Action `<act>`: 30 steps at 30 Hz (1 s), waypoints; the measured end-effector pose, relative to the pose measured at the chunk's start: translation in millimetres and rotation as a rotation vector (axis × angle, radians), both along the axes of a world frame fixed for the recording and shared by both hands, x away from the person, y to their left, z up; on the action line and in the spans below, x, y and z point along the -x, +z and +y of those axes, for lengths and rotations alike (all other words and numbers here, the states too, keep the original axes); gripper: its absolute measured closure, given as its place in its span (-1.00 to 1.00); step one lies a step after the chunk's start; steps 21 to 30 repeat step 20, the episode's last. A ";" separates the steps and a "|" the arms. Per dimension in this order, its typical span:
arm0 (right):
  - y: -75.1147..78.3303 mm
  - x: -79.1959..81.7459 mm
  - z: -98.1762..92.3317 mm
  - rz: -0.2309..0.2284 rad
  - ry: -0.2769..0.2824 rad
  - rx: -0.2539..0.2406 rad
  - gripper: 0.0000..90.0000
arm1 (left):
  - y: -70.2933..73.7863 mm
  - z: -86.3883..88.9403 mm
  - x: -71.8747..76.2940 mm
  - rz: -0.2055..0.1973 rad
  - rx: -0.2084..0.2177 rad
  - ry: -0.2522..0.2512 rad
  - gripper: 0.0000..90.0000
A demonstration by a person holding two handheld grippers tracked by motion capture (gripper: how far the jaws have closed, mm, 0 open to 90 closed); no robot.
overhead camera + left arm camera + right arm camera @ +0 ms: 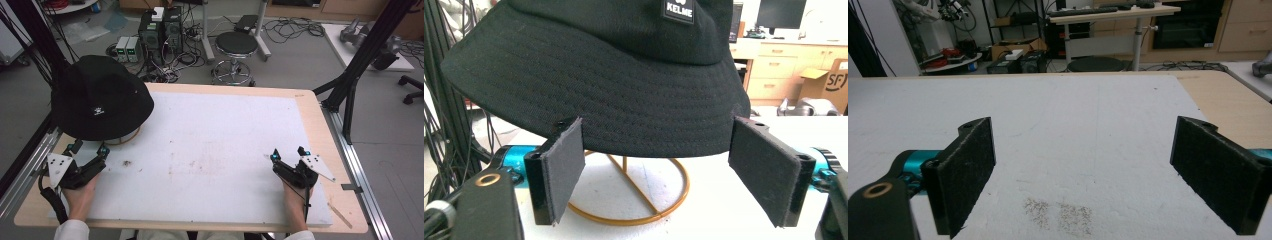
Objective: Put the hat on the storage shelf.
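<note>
A black bucket hat (pixel 100 97) with a small white logo sits on a gold wire stand (pixel 639 192) at the table's left. Its brim (pixel 624 110) hangs just beyond my left gripper (pixel 90 148), which stands open with nothing between its pads (pixel 561 167). In the left gripper view the hat's label reads KELME. My right gripper (pixel 289 153) rests low over the white mat at the right, jaws wide apart and nothing between its pads (pixel 965 170).
A white mat (pixel 215 150) covers most of the wooden table (pixel 345 210), with brown stains (pixel 1058 215) near its middle. A black frame post (pixel 367 50) rises at the right edge. A stool (pixel 235 47) and computers stand on the floor beyond.
</note>
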State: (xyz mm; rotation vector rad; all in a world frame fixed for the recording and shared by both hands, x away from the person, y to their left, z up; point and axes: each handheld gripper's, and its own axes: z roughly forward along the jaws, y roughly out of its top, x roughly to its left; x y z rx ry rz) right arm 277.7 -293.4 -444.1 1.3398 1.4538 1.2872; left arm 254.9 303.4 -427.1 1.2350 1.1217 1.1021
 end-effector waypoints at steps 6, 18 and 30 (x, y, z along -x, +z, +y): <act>0.0 -0.2 -0.4 -0.004 -0.001 0.002 -0.77 | -0.1 1.4 0.4 -0.002 0.005 0.010 -0.49; -0.5 -0.7 -0.1 0.008 0.004 -0.001 -0.77 | -1.3 3.1 0.7 -0.006 0.014 0.014 -0.49; -0.6 -0.8 -0.1 0.008 0.004 0.000 -0.77 | -1.5 2.6 0.7 -0.005 0.012 0.014 -0.49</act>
